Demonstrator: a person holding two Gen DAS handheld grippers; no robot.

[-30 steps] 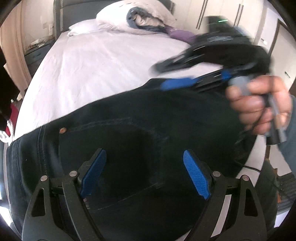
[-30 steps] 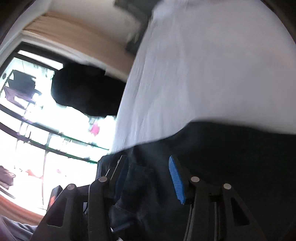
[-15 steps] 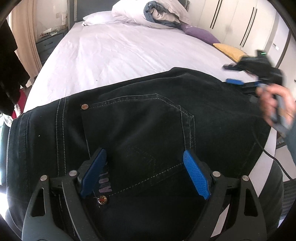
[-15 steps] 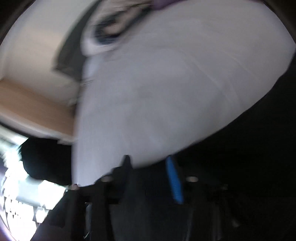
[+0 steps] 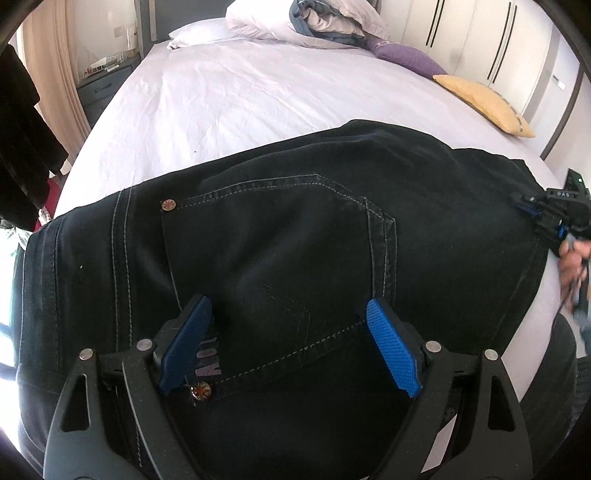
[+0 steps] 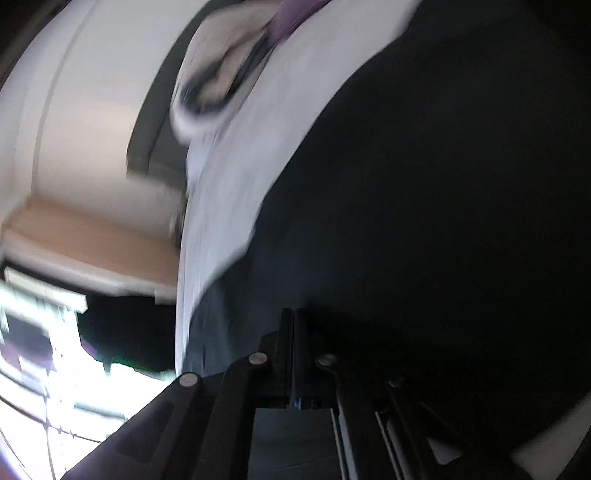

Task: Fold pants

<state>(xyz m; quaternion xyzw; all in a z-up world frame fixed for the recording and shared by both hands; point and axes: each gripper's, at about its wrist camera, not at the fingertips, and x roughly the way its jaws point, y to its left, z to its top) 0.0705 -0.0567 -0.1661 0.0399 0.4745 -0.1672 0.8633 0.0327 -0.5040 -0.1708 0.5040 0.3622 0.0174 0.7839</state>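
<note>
The black jeans [image 5: 295, 236] lie flat across the near end of the bed [image 5: 229, 96], back side up, with the waistband toward 9 o'clock in the left wrist view. A back pocket [image 5: 280, 266] with pale contrast stitching faces the camera. One copper rivet [image 5: 168, 204] sits at the pocket's 10 o'clock corner and a second rivet [image 5: 200, 388] at its 7 o'clock corner. A small fabric label [image 5: 209, 360] beside the lower rivet carries pale letters; they are partly hidden and cannot be read.

The left hand-held gripper [image 5: 288, 343] hovers over the pocket with its blue pads [image 5: 391, 354] wide apart, holding nothing.

The right hand-held gripper [image 5: 546, 210] appears at 3 o'clock in the left wrist view, at the far edge of the jeans, held by a hand [image 5: 572, 258]. A marking on its body is too small to read. In the blurred right wrist view, its fingers [image 6: 291, 354] are pressed together; whether denim lies between them cannot be told.

At 12 o'clock on the bed are a white pillow [image 5: 199, 33] and a bundled duvet [image 5: 317, 22]. A purple cushion [image 5: 410, 61] and a yellow cushion [image 5: 484, 103] lie toward 2 o'clock.
</note>
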